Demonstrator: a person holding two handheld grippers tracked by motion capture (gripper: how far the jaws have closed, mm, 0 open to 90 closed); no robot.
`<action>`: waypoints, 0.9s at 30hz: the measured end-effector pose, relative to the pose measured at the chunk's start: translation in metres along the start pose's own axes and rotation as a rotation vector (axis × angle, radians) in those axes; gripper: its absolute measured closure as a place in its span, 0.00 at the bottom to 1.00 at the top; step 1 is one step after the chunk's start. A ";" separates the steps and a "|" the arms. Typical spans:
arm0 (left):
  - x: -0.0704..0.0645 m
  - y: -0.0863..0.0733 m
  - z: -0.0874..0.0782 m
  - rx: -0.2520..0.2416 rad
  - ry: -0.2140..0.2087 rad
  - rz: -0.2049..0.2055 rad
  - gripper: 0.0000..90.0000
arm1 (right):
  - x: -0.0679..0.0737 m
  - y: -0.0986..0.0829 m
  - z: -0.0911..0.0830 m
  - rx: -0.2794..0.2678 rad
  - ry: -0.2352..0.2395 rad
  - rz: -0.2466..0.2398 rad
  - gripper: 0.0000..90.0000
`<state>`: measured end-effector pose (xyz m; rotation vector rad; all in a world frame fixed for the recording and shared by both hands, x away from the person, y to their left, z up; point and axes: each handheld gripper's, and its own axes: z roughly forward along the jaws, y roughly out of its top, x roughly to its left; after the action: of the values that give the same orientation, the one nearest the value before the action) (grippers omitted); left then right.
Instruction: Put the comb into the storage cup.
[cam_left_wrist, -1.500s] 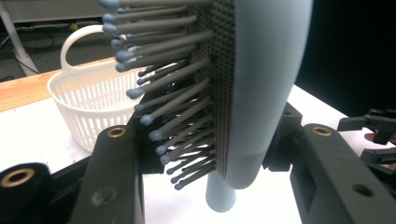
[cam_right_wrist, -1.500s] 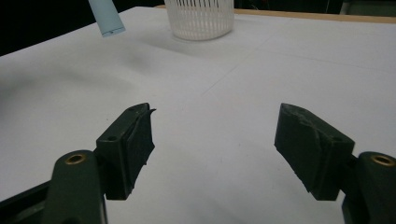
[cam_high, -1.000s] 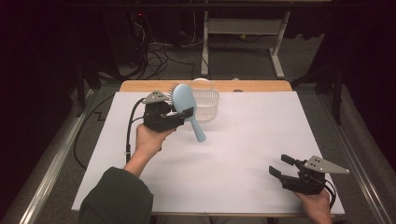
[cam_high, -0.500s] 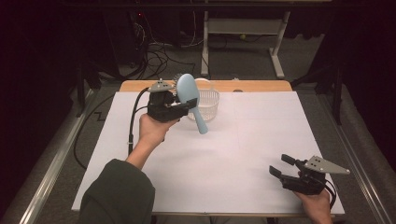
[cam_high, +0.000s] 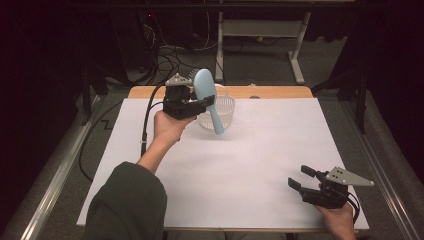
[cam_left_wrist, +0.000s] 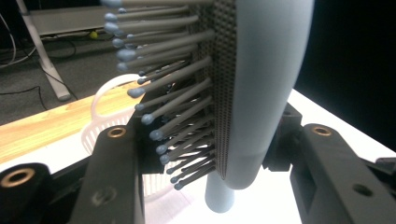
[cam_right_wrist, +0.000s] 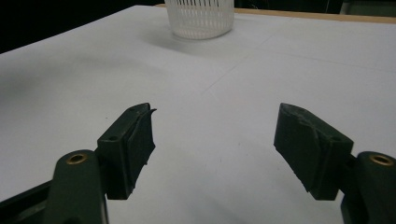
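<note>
Left claw (cam_high: 204, 101) clamps one blue hairbrush (cam_high: 207, 95) over one white basket (cam_high: 220, 114); right claw (cam_high: 299, 179) gapes empty

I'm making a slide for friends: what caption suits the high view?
A person's left gripper holds a pale blue hairbrush above a white basket; the right gripper rests open.

The high view looks forward and down from the near side over the whole white-covered table (cam_high: 260, 165). The left gripper view rides close, facing the far wooden edge, almost against the pale blue plastic hairbrush (cam_left_wrist: 261, 88). The right gripper view sits low at the near right, facing far-left across the table. All three share the white slotted plastic basket (cam_high: 217, 112) (cam_left_wrist: 105, 119) (cam_right_wrist: 200, 18).
</note>
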<state>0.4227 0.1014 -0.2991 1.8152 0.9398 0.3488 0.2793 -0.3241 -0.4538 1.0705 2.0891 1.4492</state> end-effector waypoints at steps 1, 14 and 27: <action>0.001 0.001 0.001 -0.002 0.001 -0.005 0.56 | 0.000 0.000 0.000 0.000 0.000 0.000 0.32; 0.005 0.015 0.011 -0.005 0.026 -0.014 0.56 | 0.000 0.000 0.000 -0.004 0.003 0.001 0.32; 0.011 0.027 0.023 -0.003 0.057 -0.021 0.56 | 0.000 0.000 0.000 -0.003 0.005 -0.001 0.32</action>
<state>0.4560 0.0900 -0.2874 1.8001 0.9962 0.3904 0.2790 -0.3239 -0.4535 1.0656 2.0905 1.4555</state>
